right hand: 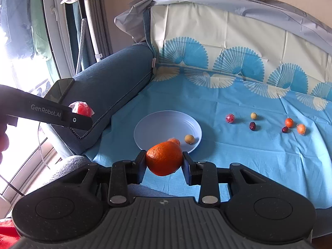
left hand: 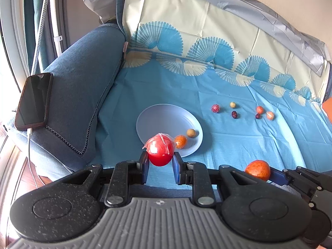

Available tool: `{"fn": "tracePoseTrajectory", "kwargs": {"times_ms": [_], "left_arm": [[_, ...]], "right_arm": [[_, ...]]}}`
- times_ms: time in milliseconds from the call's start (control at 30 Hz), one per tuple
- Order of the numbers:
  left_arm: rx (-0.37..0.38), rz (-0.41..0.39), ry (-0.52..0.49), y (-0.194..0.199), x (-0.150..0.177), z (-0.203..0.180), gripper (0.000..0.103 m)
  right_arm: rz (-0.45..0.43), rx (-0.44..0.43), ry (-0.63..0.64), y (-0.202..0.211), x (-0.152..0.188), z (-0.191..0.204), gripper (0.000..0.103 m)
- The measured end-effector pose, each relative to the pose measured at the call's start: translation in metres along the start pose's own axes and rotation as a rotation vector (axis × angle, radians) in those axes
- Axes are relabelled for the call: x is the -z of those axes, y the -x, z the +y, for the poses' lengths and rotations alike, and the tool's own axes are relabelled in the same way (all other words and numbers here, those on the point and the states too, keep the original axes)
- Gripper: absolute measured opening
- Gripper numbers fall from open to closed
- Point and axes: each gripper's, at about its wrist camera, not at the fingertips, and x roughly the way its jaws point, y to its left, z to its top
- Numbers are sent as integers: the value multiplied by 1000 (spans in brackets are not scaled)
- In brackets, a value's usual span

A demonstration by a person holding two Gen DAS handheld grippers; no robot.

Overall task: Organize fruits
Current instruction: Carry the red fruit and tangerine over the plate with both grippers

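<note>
My left gripper point(left hand: 160, 161) is shut on a red fruit in clear wrap point(left hand: 160, 151), held just in front of the near rim of a pale blue plate point(left hand: 161, 116). The plate holds a small wrapped orange fruit point(left hand: 180, 141) and a small tan fruit point(left hand: 191, 133). My right gripper point(right hand: 164, 164) is shut on a large orange point(right hand: 164, 158), held before the plate point(right hand: 161, 124). In the right wrist view the left gripper point(right hand: 83, 122) and red fruit point(right hand: 82, 109) show at left. The orange also shows in the left wrist view point(left hand: 258, 169).
Several small fruits lie on the blue patterned cloth point(left hand: 238, 137) to the right of the plate: a red wrapped one point(left hand: 215, 108), a tan one point(left hand: 232, 104), dark ones point(left hand: 234, 114) and orange ones point(left hand: 259, 109). A phone point(left hand: 34, 101) lies on the blue sofa armrest point(left hand: 83, 87) at left.
</note>
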Motion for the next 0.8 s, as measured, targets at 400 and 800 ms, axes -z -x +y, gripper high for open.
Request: {"fn": "tracePoseTrajectory", "kwargs": {"times_ms": [400,800], "left_arm": [[1,19,4,-10,0,5,26],[-4,56,12,-31,-6,8,26]], "right_arm": [[23,3,-13,-7,-1,0,37],[69,-4,-30,-27,-2,-2,37]]}}
